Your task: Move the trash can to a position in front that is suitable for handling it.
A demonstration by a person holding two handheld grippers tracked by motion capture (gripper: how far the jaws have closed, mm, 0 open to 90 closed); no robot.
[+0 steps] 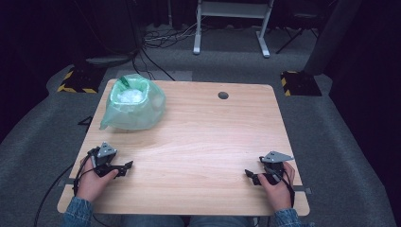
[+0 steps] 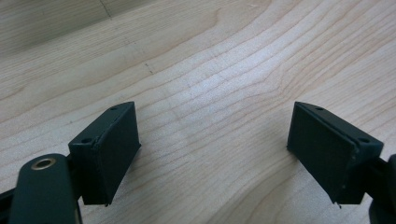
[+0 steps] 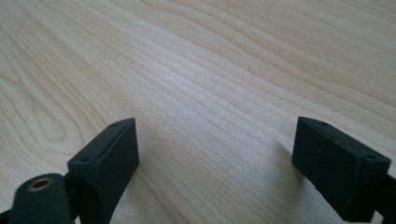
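The white stuff (image 1: pixel 130 96) inside the green bag (image 1: pixel 134 109) is too small to identify, and the sleeves (image 1: pixel 77 213) are cut off by the bottom edge.

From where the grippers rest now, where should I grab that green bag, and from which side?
Grip the green bag at its crumpled open rim, coming from the near side with the left gripper. The film bunches there, giving the open jaws folds to pinch; the bulging sides probably would slip.

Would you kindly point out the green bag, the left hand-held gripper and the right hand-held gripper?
green bag (image 1: pixel 135 106), high view, its crumpled front side.
left hand-held gripper (image 1: pixel 126 168), high view, between its jaw tips.
right hand-held gripper (image 1: pixel 250 176), high view, between its jaw tips.
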